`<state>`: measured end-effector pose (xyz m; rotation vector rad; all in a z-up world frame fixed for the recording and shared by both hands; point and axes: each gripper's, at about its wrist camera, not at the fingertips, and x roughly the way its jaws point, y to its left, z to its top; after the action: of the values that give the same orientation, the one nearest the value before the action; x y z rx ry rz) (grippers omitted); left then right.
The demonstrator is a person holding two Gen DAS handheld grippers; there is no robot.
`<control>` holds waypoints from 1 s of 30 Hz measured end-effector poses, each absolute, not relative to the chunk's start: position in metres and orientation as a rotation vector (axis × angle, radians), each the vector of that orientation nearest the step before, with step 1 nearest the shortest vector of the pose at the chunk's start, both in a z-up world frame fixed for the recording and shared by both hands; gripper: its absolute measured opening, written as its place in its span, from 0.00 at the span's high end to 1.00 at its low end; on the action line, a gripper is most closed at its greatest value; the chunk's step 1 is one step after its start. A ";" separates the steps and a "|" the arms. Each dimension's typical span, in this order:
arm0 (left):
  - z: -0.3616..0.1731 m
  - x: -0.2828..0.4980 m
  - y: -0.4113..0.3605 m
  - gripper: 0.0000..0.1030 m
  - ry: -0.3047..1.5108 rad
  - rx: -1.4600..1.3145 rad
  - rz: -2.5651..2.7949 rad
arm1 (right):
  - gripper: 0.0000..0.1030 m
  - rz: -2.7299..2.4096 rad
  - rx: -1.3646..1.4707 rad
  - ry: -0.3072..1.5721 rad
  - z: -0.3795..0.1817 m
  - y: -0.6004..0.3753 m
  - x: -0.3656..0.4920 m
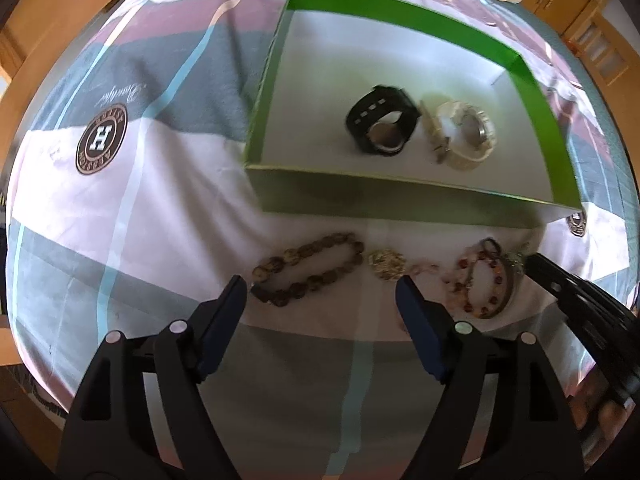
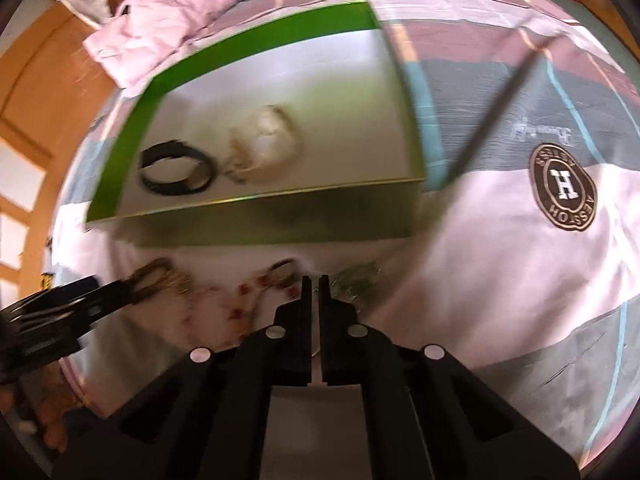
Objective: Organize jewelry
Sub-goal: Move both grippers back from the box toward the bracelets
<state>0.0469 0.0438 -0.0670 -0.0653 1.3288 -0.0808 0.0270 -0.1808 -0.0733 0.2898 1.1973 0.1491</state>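
Note:
A green-rimmed box (image 1: 272,72) (image 2: 120,160) on the bed holds a black watch (image 1: 382,124) (image 2: 176,170) and a white watch (image 1: 464,132) (image 2: 266,144). In front of it lie a brown bead bracelet (image 1: 308,268), a gold brooch (image 1: 386,264), and a red bead bracelet with a dark bangle (image 1: 480,280) (image 2: 256,292). My left gripper (image 1: 320,296) is open, just short of the brown bracelet. My right gripper (image 2: 316,284) is shut or nearly shut over the jewelry pile, beside a greenish chain (image 2: 356,280); blur hides whether it holds anything.
The striped bedsheet has a round brown H logo (image 1: 102,140) (image 2: 562,188). A pink pillow (image 2: 168,12) lies beyond the box. Wooden furniture (image 1: 592,28) surrounds the bed. The other gripper shows at the edge of each view (image 1: 580,300) (image 2: 52,316).

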 end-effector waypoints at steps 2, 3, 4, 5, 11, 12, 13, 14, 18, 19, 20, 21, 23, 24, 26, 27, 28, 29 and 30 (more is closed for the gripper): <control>-0.072 0.048 0.046 0.24 1.347 -0.069 -0.073 | 0.97 0.185 0.299 1.165 -0.064 -0.179 0.025; -0.074 0.049 0.046 0.24 1.356 -0.072 -0.070 | 0.97 0.186 0.303 1.154 -0.061 -0.179 0.024; -0.076 0.050 0.047 0.24 1.361 -0.072 -0.070 | 0.97 0.177 0.307 1.135 -0.057 -0.182 0.024; -0.077 0.050 0.046 0.24 1.364 -0.069 -0.069 | 0.97 0.159 0.304 1.123 -0.054 -0.185 0.023; -0.081 0.053 0.045 0.23 1.375 -0.053 -0.057 | 0.84 0.111 0.263 1.192 -0.067 -0.191 0.026; -0.082 0.054 0.045 0.23 1.379 -0.054 -0.054 | 0.82 0.097 0.254 1.203 -0.072 -0.192 0.026; -0.083 0.055 0.045 0.23 1.383 -0.057 -0.051 | 0.78 0.081 0.254 1.214 -0.077 -0.193 0.027; -0.084 0.055 0.046 0.23 1.386 -0.061 -0.048 | 0.72 0.070 0.266 1.218 -0.081 -0.196 0.029; -0.086 0.055 0.049 0.23 1.395 -0.070 -0.046 | 0.49 0.034 0.315 1.213 -0.090 -0.205 0.035; -0.087 0.055 0.050 0.23 1.395 -0.071 -0.045 | 0.47 0.036 0.324 1.216 -0.092 -0.205 0.037; -0.087 0.055 0.050 0.23 1.396 -0.072 -0.044 | 0.47 0.043 0.332 1.217 -0.094 -0.205 0.039; -0.088 0.057 0.051 0.23 1.397 -0.073 -0.041 | 0.47 0.056 0.339 1.216 -0.096 -0.202 0.040; -0.088 0.058 0.055 0.23 1.400 -0.078 -0.037 | 0.53 0.078 0.331 1.216 -0.098 -0.197 0.041; -0.088 0.059 0.057 0.23 1.400 -0.085 -0.030 | 0.61 0.078 0.320 1.214 -0.097 -0.195 0.041; -0.089 0.061 0.061 0.23 1.400 -0.101 -0.017 | 0.84 0.106 0.304 1.211 -0.094 -0.189 0.040; -0.089 0.063 0.064 0.23 1.400 -0.111 -0.010 | 0.89 0.110 0.298 1.206 -0.092 -0.188 0.039; -0.090 0.064 0.067 0.23 1.402 -0.119 -0.004 | 0.96 0.124 0.298 1.201 -0.089 -0.186 0.038; -0.090 0.065 0.069 0.23 1.402 -0.123 0.002 | 0.97 0.136 0.305 1.197 -0.087 -0.186 0.037; -0.090 0.065 0.070 0.23 1.402 -0.126 0.006 | 0.97 0.143 0.312 1.192 -0.084 -0.186 0.035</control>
<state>0.0645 0.0697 -0.0903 -0.1257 1.4019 0.0059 0.0355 -0.1856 -0.0844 0.3115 1.1916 0.1431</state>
